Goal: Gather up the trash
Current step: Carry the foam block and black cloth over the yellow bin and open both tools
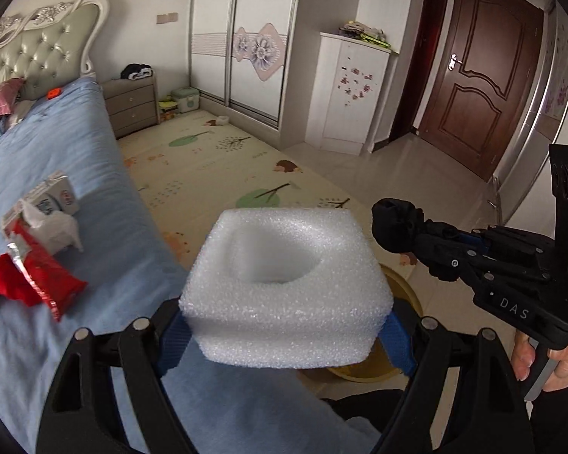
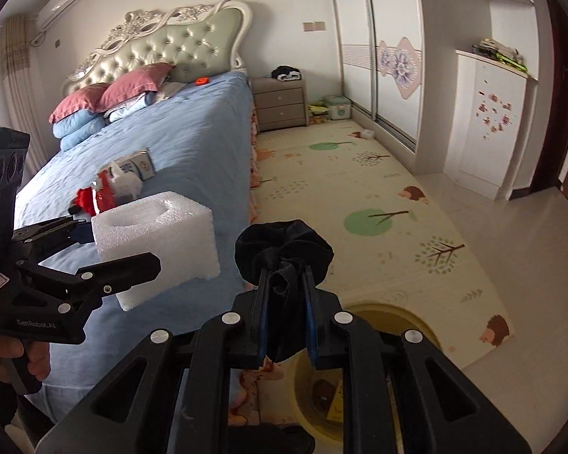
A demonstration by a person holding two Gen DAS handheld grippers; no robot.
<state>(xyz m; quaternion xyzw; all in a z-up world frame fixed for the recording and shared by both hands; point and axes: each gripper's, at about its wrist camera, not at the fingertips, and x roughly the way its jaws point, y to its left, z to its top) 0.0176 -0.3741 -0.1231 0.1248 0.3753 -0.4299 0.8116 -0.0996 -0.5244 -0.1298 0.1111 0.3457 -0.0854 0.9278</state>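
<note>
My left gripper [image 1: 284,335] is shut on a white foam block [image 1: 286,287] with a round hollow on top, held over the bed's edge; the block also shows in the right wrist view [image 2: 155,242]. My right gripper [image 2: 286,283] is shut on a bunched black cloth [image 2: 284,251], held above a yellow bin [image 2: 394,363] on the floor. The cloth also shows in the left wrist view [image 1: 397,227]. More trash lies on the blue bed [image 1: 106,196]: a red wrapper [image 1: 38,276], a crumpled tissue [image 1: 56,227] and a small carton [image 1: 62,193].
A patterned play mat [image 2: 359,196] covers the floor beside the bed. A grey nightstand [image 2: 280,104] and white wardrobe [image 2: 378,49] stand at the far wall. A brown door [image 1: 481,75] is at the right. Pillows [image 2: 106,102] lie at the headboard.
</note>
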